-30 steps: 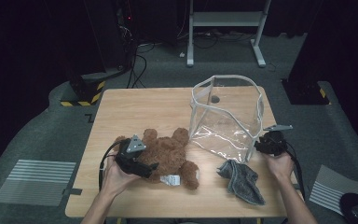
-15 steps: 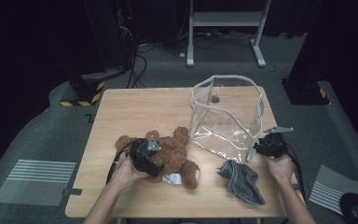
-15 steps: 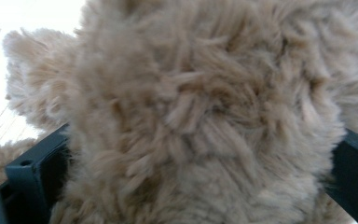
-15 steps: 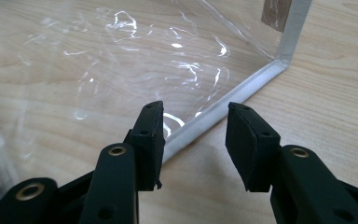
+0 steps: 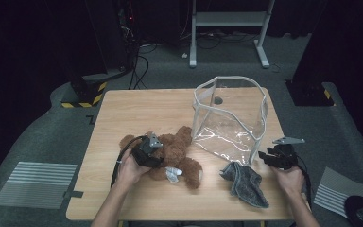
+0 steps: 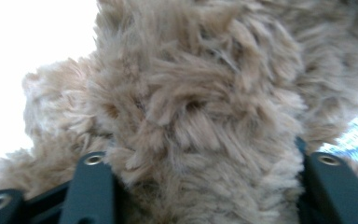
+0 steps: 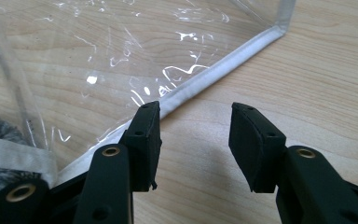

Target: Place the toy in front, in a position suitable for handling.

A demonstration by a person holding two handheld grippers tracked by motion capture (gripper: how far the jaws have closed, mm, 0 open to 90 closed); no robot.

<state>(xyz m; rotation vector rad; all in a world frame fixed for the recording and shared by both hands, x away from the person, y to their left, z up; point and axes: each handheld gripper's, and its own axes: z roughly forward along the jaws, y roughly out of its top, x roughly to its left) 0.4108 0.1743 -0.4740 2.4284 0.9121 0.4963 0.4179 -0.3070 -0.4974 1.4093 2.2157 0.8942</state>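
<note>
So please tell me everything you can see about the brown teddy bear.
The teddy bear is a soft toy with shaggy brown fur, lying flat on the wooden table left of the clear plastic bag. A small pale tag or cloth piece lies at its lower body. The left gripper has just been closing its jaws on the bear; fur fills the gap between them, and they press into it.
</note>
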